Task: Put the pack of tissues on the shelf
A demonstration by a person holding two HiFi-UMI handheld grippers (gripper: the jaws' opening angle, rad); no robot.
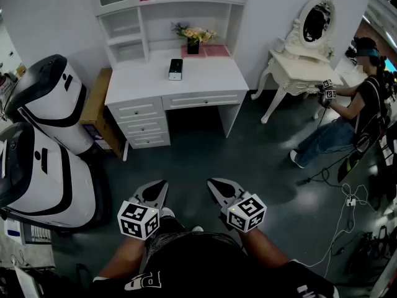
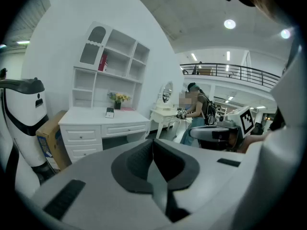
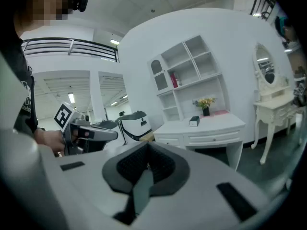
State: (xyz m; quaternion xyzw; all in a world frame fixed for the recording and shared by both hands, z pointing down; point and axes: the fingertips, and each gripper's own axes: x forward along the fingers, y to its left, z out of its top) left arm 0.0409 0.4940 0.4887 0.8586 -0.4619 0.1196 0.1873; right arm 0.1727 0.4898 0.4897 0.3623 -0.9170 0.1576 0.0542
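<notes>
I'm standing well back from the white table (image 1: 205,79), and the pack of tissues (image 1: 175,69) lies flat on its top near the back, just left of the flowers (image 1: 194,36) and apart from them. The left tool (image 1: 156,186) and the right tool (image 1: 217,185) are both pinched together with nothing between the pads, and both aim roughly at the table.

The step in hand looks like the approach. I'd close in squarely, spread one tool before reaching, and take the pack across its narrow sides.

The pack is a small dark block with a pale label, and probably soft, so a light squeeze should do. The shelf (image 1: 127,28) above is smooth white board with open square bays.
</notes>
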